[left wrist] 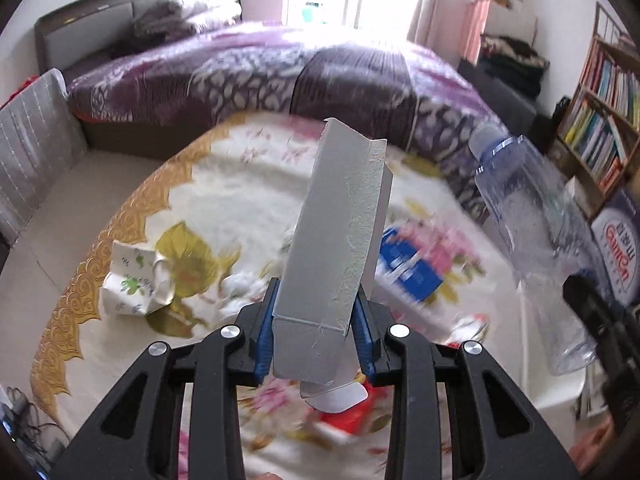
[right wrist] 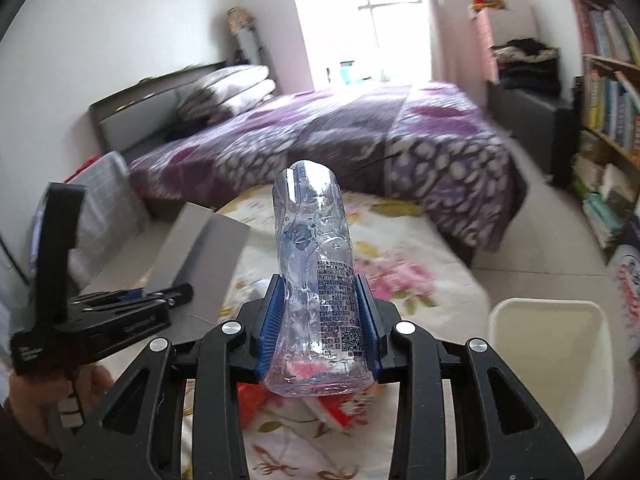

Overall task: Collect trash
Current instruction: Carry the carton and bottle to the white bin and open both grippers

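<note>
My left gripper (left wrist: 316,332) is shut on a flattened grey cardboard box (left wrist: 340,240) and holds it upright above the floral blanket (left wrist: 240,184). My right gripper (right wrist: 318,332) is shut on a clear plastic bottle (right wrist: 316,280); the bottle also shows at the right of the left wrist view (left wrist: 532,248). The left gripper and its grey box (right wrist: 200,248) show at the left of the right wrist view. On the blanket lie a crumpled floral paper cup (left wrist: 136,280), a blue carton (left wrist: 408,268) and red wrappers (left wrist: 352,412). A white bin (right wrist: 552,364) stands at the lower right.
A bed with a purple quilt (left wrist: 280,68) stands behind the blanket. A bookshelf (left wrist: 600,120) lines the right wall. A grey padded panel (left wrist: 32,152) is at the left. A printed box (left wrist: 616,252) sits by the shelf. Tiled floor (right wrist: 540,240) lies to the right.
</note>
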Motion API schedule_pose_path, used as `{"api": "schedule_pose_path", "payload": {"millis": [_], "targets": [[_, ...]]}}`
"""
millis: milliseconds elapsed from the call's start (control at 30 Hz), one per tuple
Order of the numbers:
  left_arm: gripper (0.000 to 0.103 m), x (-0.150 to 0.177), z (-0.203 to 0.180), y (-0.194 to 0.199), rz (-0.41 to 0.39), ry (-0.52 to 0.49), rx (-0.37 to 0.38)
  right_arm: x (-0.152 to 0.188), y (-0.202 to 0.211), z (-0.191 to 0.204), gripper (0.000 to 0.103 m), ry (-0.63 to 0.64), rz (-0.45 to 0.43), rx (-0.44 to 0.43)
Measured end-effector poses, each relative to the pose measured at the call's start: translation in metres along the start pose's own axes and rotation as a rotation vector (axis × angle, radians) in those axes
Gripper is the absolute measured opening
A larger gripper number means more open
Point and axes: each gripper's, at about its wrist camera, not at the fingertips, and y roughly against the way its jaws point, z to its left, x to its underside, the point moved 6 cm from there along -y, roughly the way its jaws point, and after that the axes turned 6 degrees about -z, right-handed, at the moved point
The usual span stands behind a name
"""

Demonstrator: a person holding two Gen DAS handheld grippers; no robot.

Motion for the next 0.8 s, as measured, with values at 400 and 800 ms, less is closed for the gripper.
{"api": "schedule_pose_path", "payload": {"millis": [400, 800], "targets": [[0.034, -0.005, -0.090, 0.010, -0.104, -0.040, 0.030, 0.004, 0.018, -0.076, 0.033, -0.075, -0.020, 0.202], [0.034, 0.019, -0.179, 0.000, -0.044, -0.151, 0.149, 0.021, 0.043, -0.159, 0.034, -0.203, 0.034, 0.362]]}}
